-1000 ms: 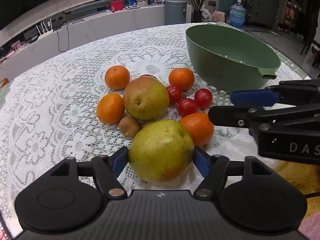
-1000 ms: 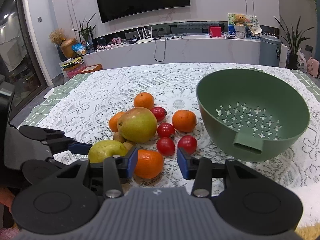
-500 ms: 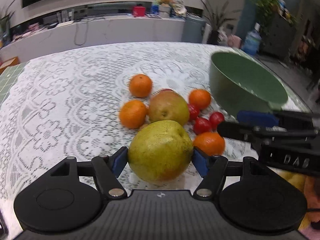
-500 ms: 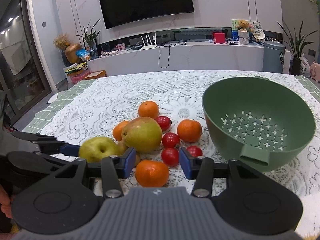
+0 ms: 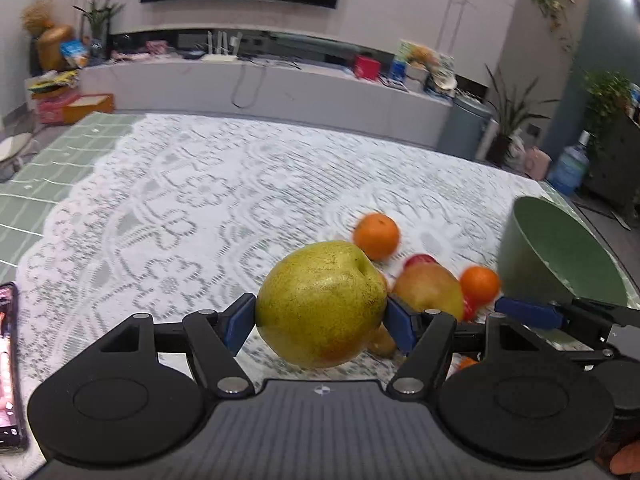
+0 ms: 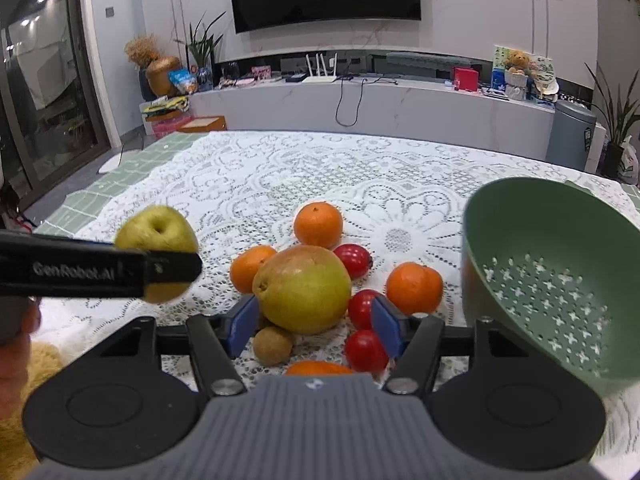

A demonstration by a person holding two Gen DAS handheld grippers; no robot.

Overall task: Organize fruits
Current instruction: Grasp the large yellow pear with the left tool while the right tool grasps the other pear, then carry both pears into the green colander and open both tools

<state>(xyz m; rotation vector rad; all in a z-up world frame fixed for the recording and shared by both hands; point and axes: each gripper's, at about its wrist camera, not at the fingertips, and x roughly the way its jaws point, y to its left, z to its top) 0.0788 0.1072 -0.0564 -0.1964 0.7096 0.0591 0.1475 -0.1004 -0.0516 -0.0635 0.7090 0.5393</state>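
My left gripper [image 5: 320,320] is shut on a yellow-green pear [image 5: 320,304] and holds it above the lace cloth, left of the fruit pile. The right wrist view shows that pear [image 6: 158,232] in the air behind a black finger [image 6: 100,270]. My right gripper [image 6: 314,322] is opening, and its blue pads stand on either side of a red-green pear [image 6: 302,288] without pressing it. Around it lie oranges [image 6: 318,224], cherry tomatoes [image 6: 366,350] and a kiwi [image 6: 274,346]. The green colander bowl [image 6: 560,280] stands to the right, holding no fruit.
A white lace cloth [image 5: 180,220] covers the round table. A phone [image 5: 8,360] lies at the table's left edge. A person's hand [image 6: 16,340] holds the left gripper. One orange [image 6: 318,368] lies half hidden under my right gripper.
The left gripper lifted the yellow-green pear off the table and carried it left while rolling. The right gripper moved forward past the near orange to the red-green pear, and its jaws widened.
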